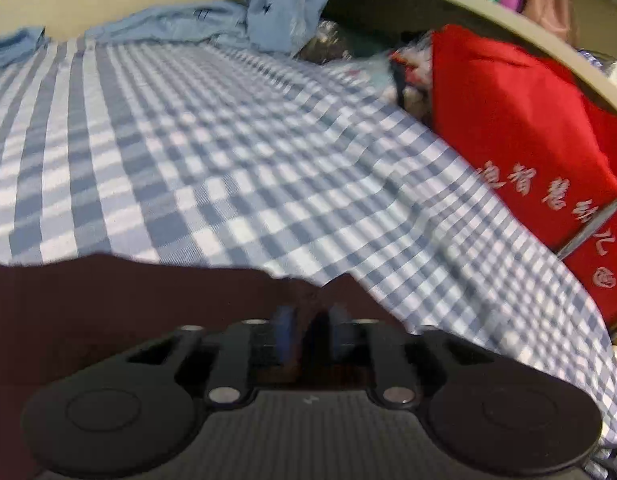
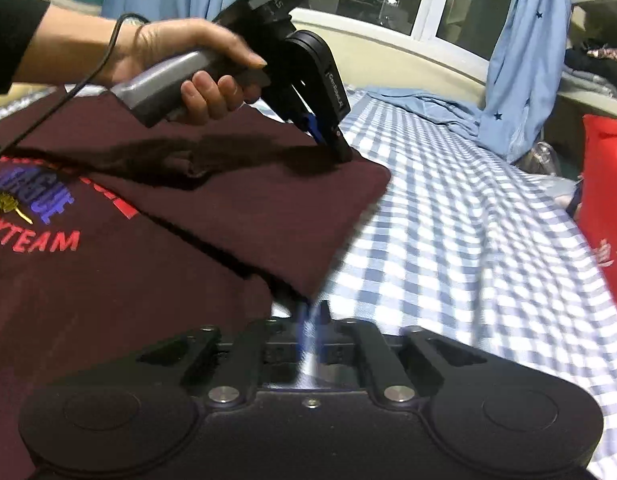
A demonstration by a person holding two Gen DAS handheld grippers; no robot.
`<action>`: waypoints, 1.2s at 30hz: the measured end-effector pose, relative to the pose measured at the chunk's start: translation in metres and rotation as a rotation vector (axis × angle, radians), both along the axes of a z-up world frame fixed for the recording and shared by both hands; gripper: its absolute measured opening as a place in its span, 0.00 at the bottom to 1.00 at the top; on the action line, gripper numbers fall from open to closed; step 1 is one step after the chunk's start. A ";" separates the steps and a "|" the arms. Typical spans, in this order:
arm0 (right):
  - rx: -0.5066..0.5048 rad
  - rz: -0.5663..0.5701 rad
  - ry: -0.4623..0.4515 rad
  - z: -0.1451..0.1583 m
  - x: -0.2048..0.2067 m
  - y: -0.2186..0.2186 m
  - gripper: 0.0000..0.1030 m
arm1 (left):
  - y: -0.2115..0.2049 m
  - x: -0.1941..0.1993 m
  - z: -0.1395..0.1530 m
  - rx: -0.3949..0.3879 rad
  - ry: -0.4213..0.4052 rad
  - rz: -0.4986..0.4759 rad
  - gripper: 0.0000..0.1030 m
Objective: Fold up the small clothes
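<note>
Both grippers pinch the soft, floppy maroon shirt [image 2: 236, 216] on the checked sheet [image 2: 448, 240], left gripper [image 2: 342, 152] at the far corner, right gripper [image 2: 312, 312] nearest, so hold edges, it'll sag.

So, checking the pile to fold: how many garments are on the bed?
1: a maroon T-shirt on the checked sheet, one side folded over, both hand-held grippers at its edge. Others may lie out of view.

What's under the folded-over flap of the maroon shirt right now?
Under the folded flap lies the rest of the maroon shirt, its red and purple print partly covered by the flap. The checked sheet shows beside it. What the shirt hides cannot be seen.
</note>
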State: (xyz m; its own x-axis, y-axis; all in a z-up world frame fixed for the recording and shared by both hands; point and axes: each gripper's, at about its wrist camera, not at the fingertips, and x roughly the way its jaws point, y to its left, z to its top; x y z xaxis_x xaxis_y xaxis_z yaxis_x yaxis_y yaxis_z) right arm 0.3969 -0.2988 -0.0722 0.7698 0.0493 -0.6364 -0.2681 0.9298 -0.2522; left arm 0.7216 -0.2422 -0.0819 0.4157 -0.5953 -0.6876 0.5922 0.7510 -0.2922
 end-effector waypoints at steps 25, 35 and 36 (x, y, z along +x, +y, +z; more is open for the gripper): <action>0.153 0.210 -0.073 0.109 -0.094 0.025 0.79 | 0.231 -0.358 0.099 -0.057 -0.348 0.227 0.99; 0.144 0.214 0.011 0.102 -0.246 0.067 0.98 | 0.280 -0.537 0.031 0.336 -0.217 0.278 0.99; 0.141 0.225 0.030 0.096 -0.254 0.073 0.98 | 0.278 -0.552 0.028 0.390 -0.234 0.259 0.99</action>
State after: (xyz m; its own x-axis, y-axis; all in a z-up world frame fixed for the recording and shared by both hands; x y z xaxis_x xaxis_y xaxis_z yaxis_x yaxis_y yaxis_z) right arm 0.1427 -0.2261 0.0233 0.7103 0.3068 -0.6335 -0.4777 0.8711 -0.1137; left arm 0.1699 0.0360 -0.0538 0.6842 -0.1708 -0.7090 0.3886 0.9080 0.1563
